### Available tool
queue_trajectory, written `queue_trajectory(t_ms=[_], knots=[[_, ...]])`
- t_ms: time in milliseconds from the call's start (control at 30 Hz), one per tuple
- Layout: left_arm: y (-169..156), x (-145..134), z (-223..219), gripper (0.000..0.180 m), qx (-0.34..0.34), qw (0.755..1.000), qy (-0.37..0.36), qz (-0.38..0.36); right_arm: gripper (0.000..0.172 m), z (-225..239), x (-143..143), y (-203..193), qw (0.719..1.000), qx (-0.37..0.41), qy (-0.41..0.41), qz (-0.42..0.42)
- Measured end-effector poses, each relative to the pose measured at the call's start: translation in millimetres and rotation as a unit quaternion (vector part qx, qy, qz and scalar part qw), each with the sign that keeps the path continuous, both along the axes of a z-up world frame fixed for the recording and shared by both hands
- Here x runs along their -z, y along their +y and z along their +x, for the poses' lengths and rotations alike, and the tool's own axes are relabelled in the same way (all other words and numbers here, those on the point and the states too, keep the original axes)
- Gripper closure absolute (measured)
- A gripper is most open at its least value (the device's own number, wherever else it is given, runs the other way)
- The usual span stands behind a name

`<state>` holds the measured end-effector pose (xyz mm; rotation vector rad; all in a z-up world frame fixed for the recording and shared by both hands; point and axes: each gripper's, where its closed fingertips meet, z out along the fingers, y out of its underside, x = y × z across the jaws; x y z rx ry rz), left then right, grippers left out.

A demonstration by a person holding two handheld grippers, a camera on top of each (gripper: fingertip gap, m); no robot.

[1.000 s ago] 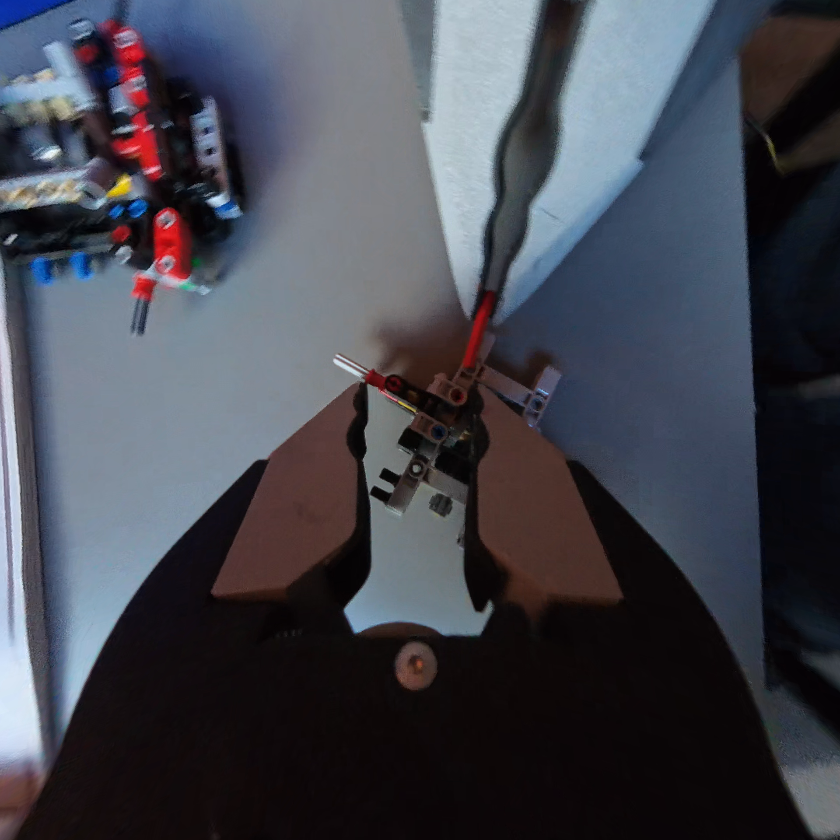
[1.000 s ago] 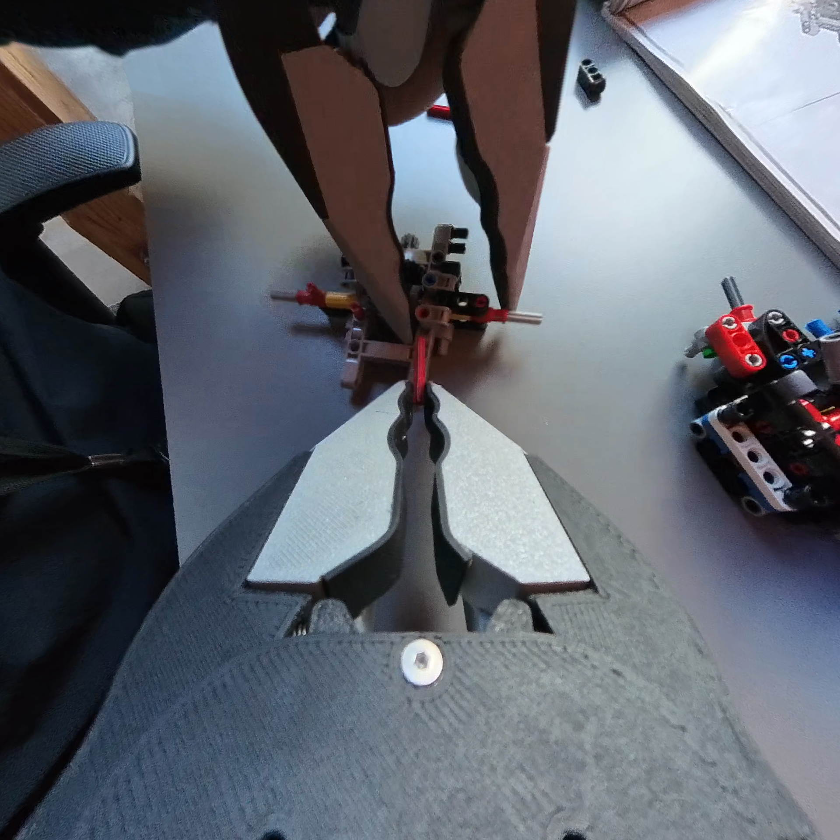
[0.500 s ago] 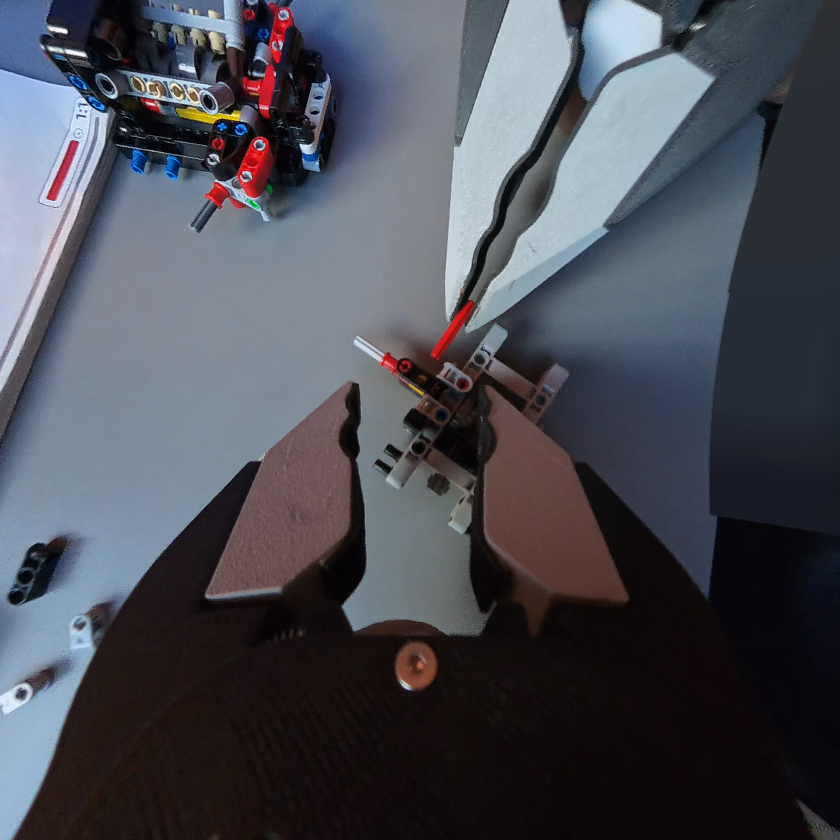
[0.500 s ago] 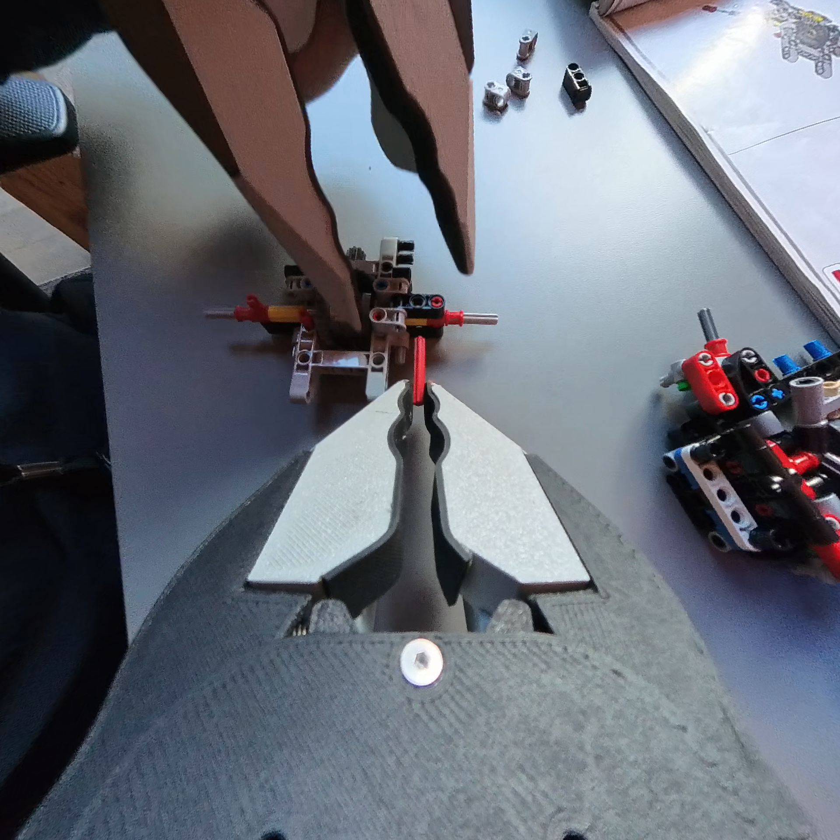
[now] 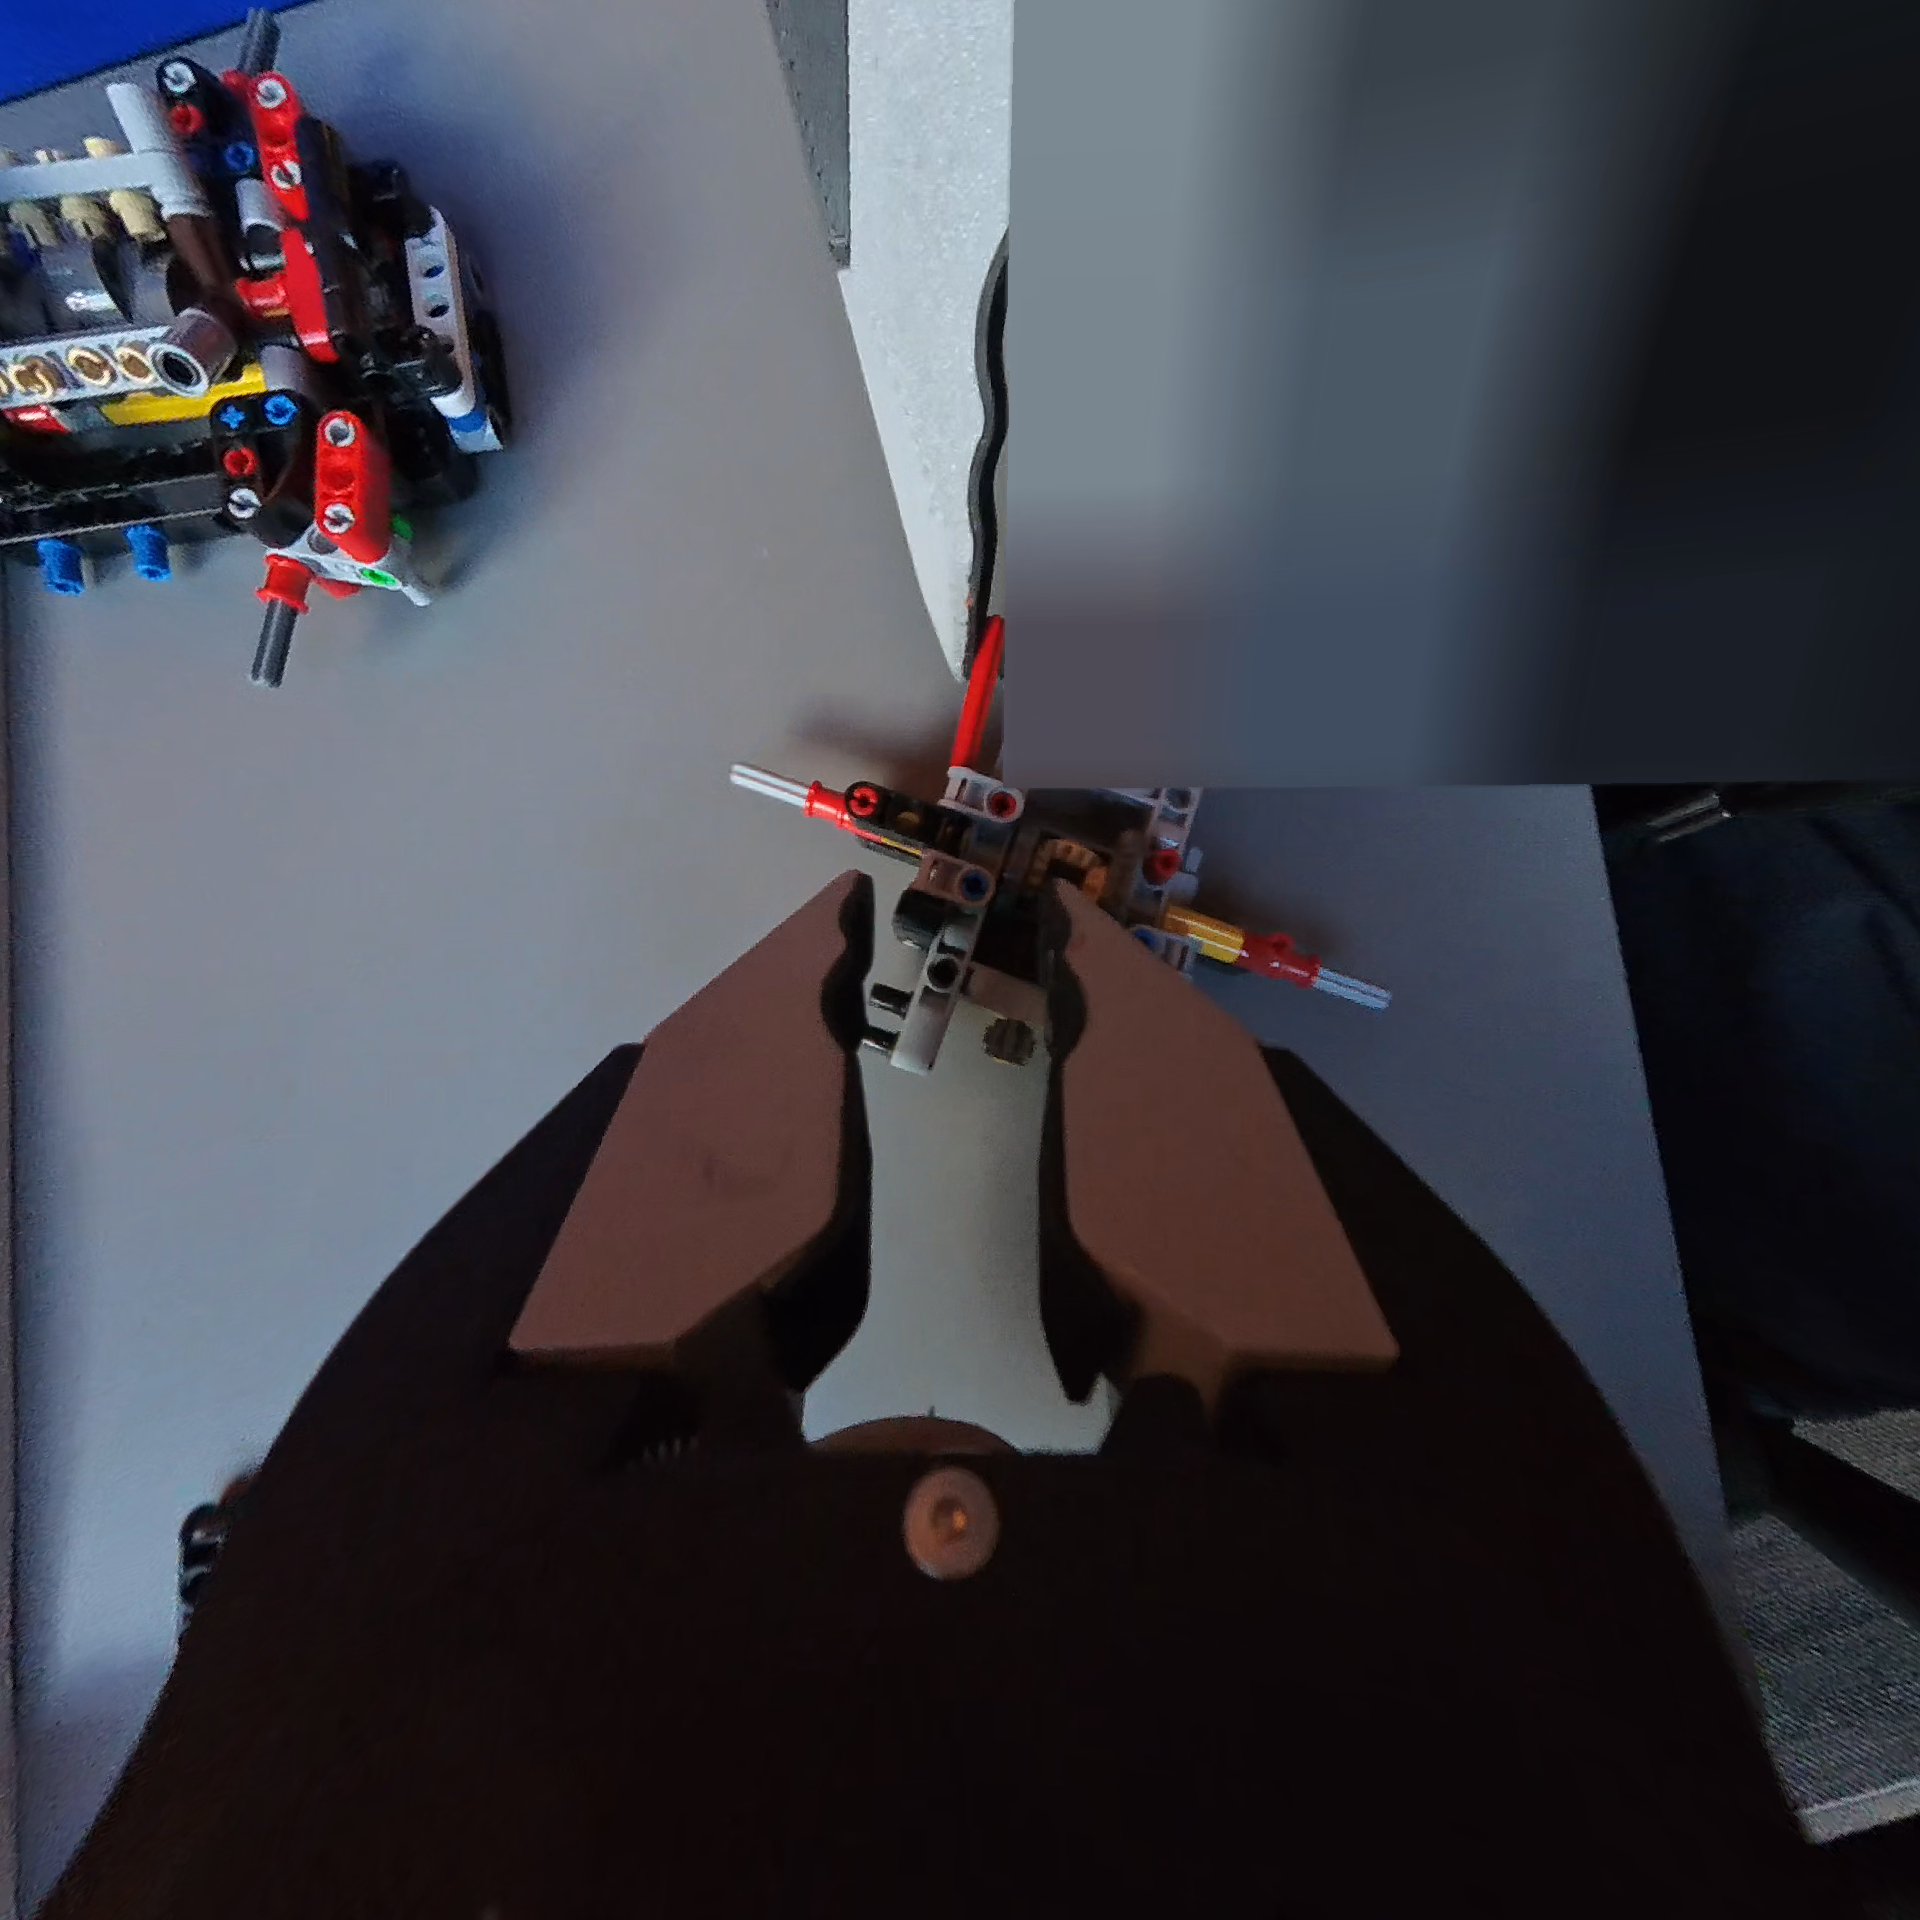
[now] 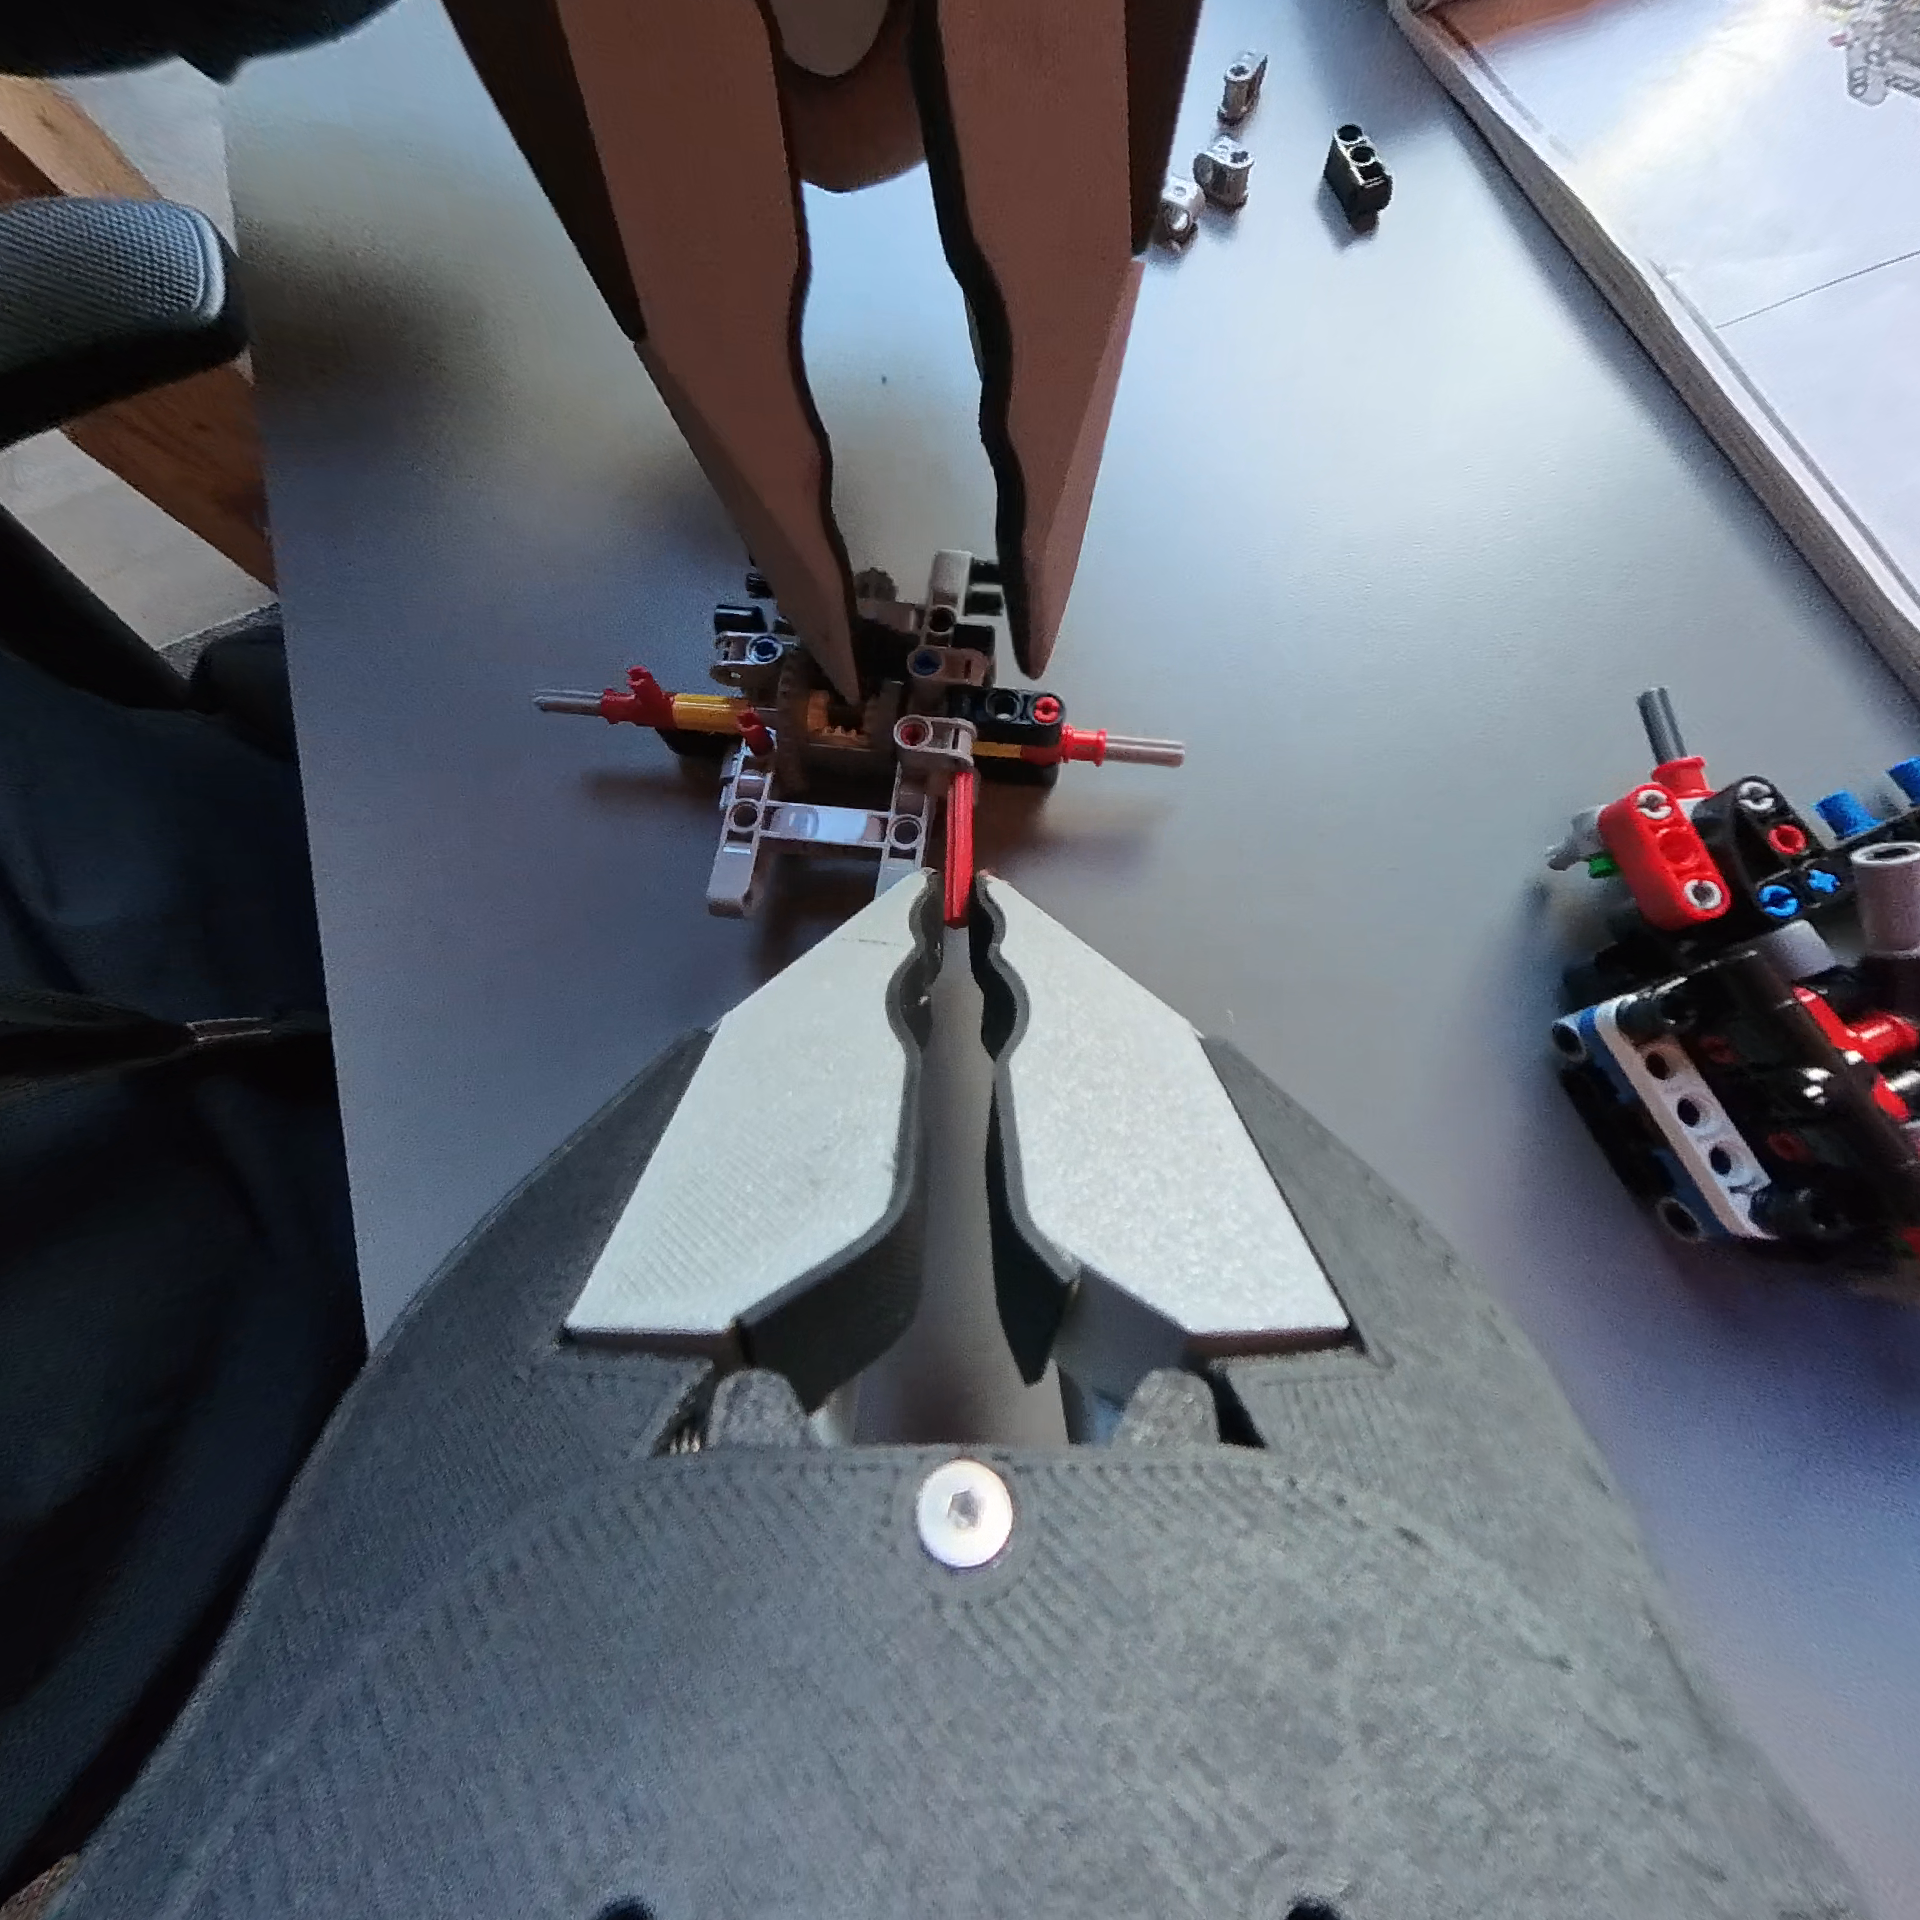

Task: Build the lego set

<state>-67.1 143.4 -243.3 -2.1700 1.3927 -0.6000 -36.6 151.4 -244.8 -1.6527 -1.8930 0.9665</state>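
Note:
A small brick-and-beam assembly (image 6: 821,821) with a grey frame, gears and two cross axles lies on the grey table (image 6: 1351,582). My left gripper (image 5: 956,888) has its brown fingers closed around the assembly's middle (image 5: 935,997). One pad meets the black pins, the other sits by the gear. It also shows from above in the right wrist view (image 6: 940,675). My right gripper (image 6: 951,883) is shut on a thin red axle (image 6: 961,831). The axle's far end sits in a grey connector on the assembly. The axle also shows in the left wrist view (image 5: 979,686).
A larger black, red and white model (image 6: 1745,1039) stands to the right, also seen in the left wrist view (image 5: 260,343). An open booklet (image 6: 1714,208) lies far right. Small loose parts (image 6: 1216,166) and a black piece (image 6: 1356,171) lie behind. A chair (image 6: 94,301) stands past the table's left edge. About 4 cm separates my left fingertips from my right. My left tips are roughly 15 cm from the black piece (image 6: 1356,171).
My left fingers have closed in from wide open onto the assembly. The right gripper moved the red axle forward; its tip has gone from just off the assembly into the grey connector.

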Motion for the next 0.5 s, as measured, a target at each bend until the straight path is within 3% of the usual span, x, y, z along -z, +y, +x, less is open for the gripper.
queue_trajectory(t_ms=[500], knots=[[3.9,-2.0,6.2,0.166,-0.024,0.999,-0.016,-0.019,0.170,6.4,-3.2,3.3,1.000,0.007,-0.025,-0.005]])
